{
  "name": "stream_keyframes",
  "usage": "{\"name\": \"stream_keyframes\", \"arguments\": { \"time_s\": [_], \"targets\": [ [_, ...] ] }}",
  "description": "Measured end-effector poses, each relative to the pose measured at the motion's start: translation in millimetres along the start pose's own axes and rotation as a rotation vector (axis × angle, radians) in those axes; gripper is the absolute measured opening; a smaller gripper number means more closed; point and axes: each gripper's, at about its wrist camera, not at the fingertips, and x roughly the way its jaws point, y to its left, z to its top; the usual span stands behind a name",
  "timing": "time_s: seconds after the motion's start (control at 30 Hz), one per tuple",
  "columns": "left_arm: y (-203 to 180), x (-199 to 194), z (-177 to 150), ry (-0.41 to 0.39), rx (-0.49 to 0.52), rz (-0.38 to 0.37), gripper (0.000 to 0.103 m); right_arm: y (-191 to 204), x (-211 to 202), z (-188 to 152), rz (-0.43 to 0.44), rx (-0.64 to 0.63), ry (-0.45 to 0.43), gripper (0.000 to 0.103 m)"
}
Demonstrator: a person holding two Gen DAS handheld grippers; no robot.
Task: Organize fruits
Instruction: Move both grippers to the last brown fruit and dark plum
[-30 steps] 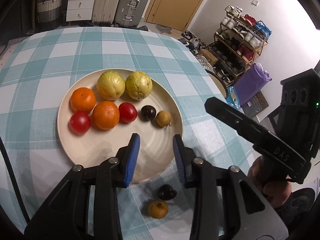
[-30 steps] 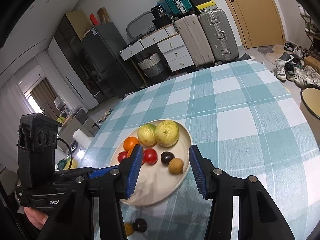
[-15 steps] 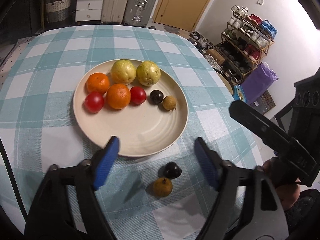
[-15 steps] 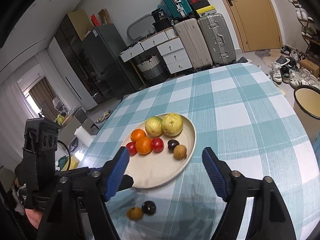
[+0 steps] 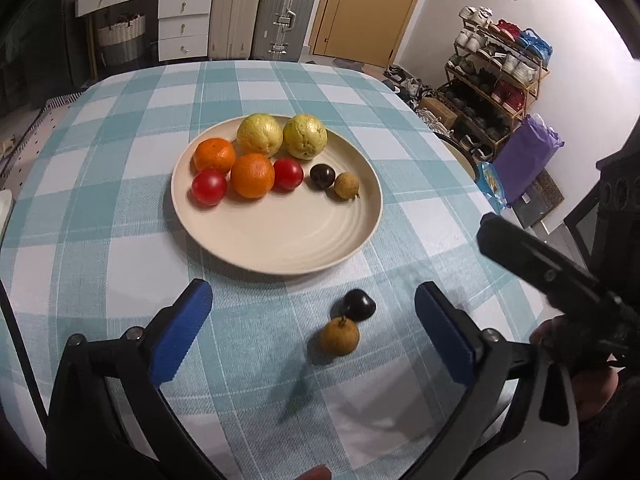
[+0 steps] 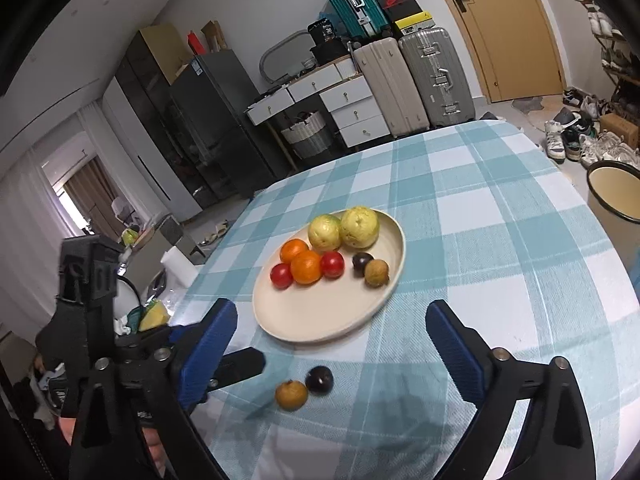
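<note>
**Gathering the last two loose fruits**

Both the left gripper [image 5: 314, 330] and the right gripper [image 6: 332, 340] hold nothing, their jaws opening wide above the checked desk [image 5: 120, 208]. A small dark fruit [image 5: 359, 305] and a tan fruit [image 5: 339, 336] lie touching each other just off the plate [image 5: 280, 248], which already carries their like beside oranges, tomatoes and two yellow-green fruits. Best to come straight down on one fruit only, closing gently so its neighbour is not rolled away. The plate rim stands near, and the two grippers crowd the same spot.
</note>
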Motion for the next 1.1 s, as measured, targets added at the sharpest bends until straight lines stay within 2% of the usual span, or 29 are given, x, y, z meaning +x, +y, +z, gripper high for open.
{"name": "stream_keyframes", "arguments": {
  "time_s": [0.4, 0.67, 0.87, 1.0, 1.1],
  "targets": [
    [7.6, 13.2, -31.4, 0.080, -0.010, 0.000, 0.101, -6.4, -6.8, -31.7, -0.063, 0.010, 0.027, 0.101],
    [-0.5, 28.0, -37.9, 0.114, 0.032, -0.002, 0.101, -12.9, -4.5, -43.2, -0.078, 0.015, 0.050, 0.102],
    [0.8, 38.1, -37.9, 0.129, 0.004, -0.038, 0.101, -18.3, 0.5, -47.2, -0.083, 0.022, 0.068, 0.102],
    [3.7, 39.5, -35.9, 0.122, -0.004, -0.058, 0.096, -22.8, 5.0, -48.2, -0.085, 0.031, 0.080, 0.102],
    [5.7, 39.8, -33.8, 0.118, -0.003, -0.081, 0.084, -26.0, 8.1, -48.7, -0.086, 0.038, 0.086, 0.102]
  ]
}}
